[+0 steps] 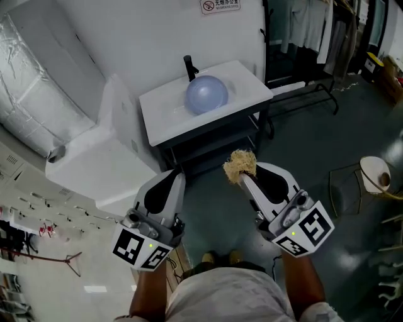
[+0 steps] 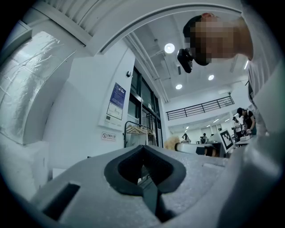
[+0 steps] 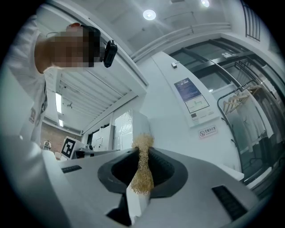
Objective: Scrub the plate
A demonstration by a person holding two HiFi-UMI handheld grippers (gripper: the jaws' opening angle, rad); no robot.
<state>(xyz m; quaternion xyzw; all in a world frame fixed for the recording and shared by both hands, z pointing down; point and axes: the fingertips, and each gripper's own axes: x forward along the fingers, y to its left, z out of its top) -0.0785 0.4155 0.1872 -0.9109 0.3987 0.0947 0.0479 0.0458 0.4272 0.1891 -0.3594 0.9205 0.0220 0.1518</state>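
A big silver-wrapped duct (image 1: 38,94) runs along the white wall (image 1: 145,38) on my left, and a stretch of dark floor (image 1: 302,144) lies between me and the furniture. A boxy white unit (image 1: 107,144) stands below the duct, just beside the white sink counter (image 1: 252,88). A black clothes rack (image 1: 302,38) stands to the right of the counter, with wooden hangers showing in the left gripper view. The plate (image 1: 206,94), pale blue and round, sits in the basin of that counter, well apart from both my tongs. My left tongs (image 2: 144,176) are closed tight with nothing in them. My right tongs (image 3: 140,178) are clamped on a straw-coloured scrubber (image 3: 142,171) whose tuft sticks out past the tips. A black tap (image 1: 189,66) rises just behind the plate. On the wall hangs a small sign (image 1: 220,5) with a red prohibition circle, and a poster (image 3: 191,98) with a blue header; the print on both is too small for me to read
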